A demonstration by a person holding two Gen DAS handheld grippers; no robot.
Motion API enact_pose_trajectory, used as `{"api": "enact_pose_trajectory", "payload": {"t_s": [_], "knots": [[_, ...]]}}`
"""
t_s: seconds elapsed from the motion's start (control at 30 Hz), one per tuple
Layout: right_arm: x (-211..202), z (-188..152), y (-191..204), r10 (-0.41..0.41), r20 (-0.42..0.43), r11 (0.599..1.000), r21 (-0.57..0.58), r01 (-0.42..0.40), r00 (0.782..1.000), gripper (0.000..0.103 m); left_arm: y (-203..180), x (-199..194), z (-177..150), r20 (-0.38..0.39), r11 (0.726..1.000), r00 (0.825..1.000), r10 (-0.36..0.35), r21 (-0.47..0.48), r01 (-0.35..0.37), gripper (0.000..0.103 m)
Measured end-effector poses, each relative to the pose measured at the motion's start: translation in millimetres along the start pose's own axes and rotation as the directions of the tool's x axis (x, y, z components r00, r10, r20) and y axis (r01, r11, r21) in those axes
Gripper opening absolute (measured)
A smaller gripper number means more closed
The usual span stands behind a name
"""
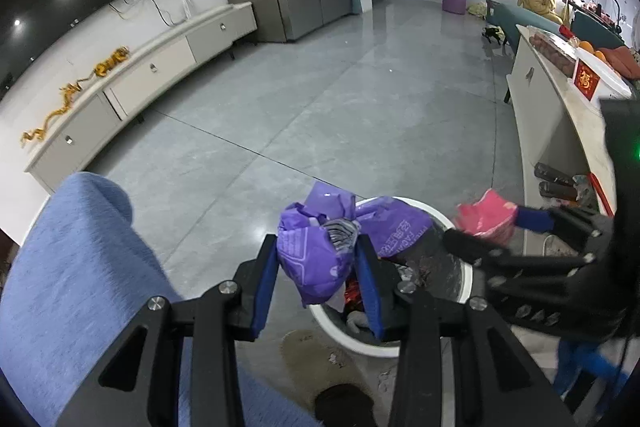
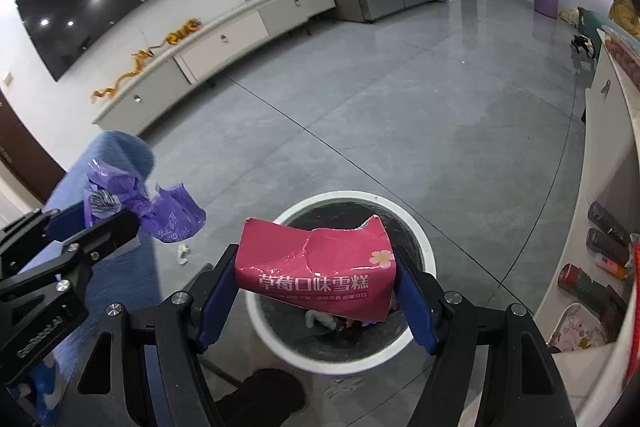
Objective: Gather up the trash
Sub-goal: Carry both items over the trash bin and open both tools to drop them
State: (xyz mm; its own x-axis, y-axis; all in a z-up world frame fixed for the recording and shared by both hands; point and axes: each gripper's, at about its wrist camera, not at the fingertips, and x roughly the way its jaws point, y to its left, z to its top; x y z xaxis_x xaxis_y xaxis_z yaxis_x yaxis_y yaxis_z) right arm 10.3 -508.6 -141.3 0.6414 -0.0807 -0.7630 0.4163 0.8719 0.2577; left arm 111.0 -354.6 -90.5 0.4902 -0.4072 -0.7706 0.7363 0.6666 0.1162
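Observation:
My left gripper (image 1: pixel 316 259) is shut on a crumpled purple plastic bag (image 1: pixel 320 247) and holds it above the near rim of a round white trash bin (image 1: pixel 360 341) with a dark liner. My right gripper (image 2: pixel 316 275) is shut on a torn pink ice-cream box (image 2: pixel 316 263) with white characters and holds it over the same bin (image 2: pixel 424 247). In the left wrist view the right gripper (image 1: pixel 484 227) and pink box (image 1: pixel 486 215) show at the right. In the right wrist view the left gripper (image 2: pixel 96 215) with the purple bag (image 2: pixel 160 207) shows at the left. Some rubbish lies inside the bin.
A blue upholstered seat (image 1: pixel 80 267) is left of the bin. A small white scrap (image 2: pixel 183 254) lies on the grey floor. A white table (image 1: pixel 560 115) with a shelf of dark bottles (image 2: pixel 604 231) stands to the right. A TV cabinet (image 1: pixel 140 83) lines the far wall. A beige slipper (image 1: pixel 316 363) is near the bin.

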Motion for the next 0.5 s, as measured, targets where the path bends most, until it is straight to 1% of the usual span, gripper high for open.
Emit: {"api": "enact_pose_trajectory", "payload": {"t_s": [0.1,0.2,0.27,0.3,0.33,0.37,0.43,0.5], "knots": [[18.1,1.6,-4.9,-0.024,-0.025,1.000,0.008,0.024,0.999,0.072,1.0,13.7,9.6,-0.024,0.998,0.999,-0.047,-0.032,0.046,0.037],[32.8,3.3,-9.8,-0.052,-0.047,0.999,0.009,0.053,0.998,0.073,2.5,25.0,18.7,-0.037,0.992,0.994,-0.107,-0.071,0.104,0.041],[40.4,3.8,-11.7,-0.071,-0.065,0.997,0.007,0.071,0.995,0.073,3.5,28.4,21.9,-0.038,0.986,0.990,-0.138,-0.097,0.134,0.051],[43.0,3.8,-12.7,-0.082,-0.072,0.997,0.005,0.083,0.994,0.074,4.7,29.1,23.7,-0.033,0.983,0.988,-0.152,-0.110,0.148,0.060],[45.1,3.9,-13.5,-0.096,-0.077,0.995,0.001,0.096,0.992,0.078,5.3,29.2,25.4,-0.024,0.980,0.986,-0.162,-0.119,0.158,0.065],[45.5,4.5,-12.8,-0.109,-0.080,0.994,-0.004,0.109,0.991,0.083,4.7,29.0,26.6,-0.018,0.979,0.986,-0.168,-0.123,0.164,0.065],[45.9,4.9,-13.7,-0.133,-0.080,0.991,-0.012,0.132,0.988,0.086,5.3,29.4,29.2,-0.015,0.976,0.984,-0.178,-0.131,0.175,0.066],[44.7,5.0,-13.4,-0.145,-0.078,0.989,-0.013,0.144,0.986,0.089,6.6,28.8,29.9,-0.012,0.976,0.985,-0.171,-0.139,0.168,0.066]]}}
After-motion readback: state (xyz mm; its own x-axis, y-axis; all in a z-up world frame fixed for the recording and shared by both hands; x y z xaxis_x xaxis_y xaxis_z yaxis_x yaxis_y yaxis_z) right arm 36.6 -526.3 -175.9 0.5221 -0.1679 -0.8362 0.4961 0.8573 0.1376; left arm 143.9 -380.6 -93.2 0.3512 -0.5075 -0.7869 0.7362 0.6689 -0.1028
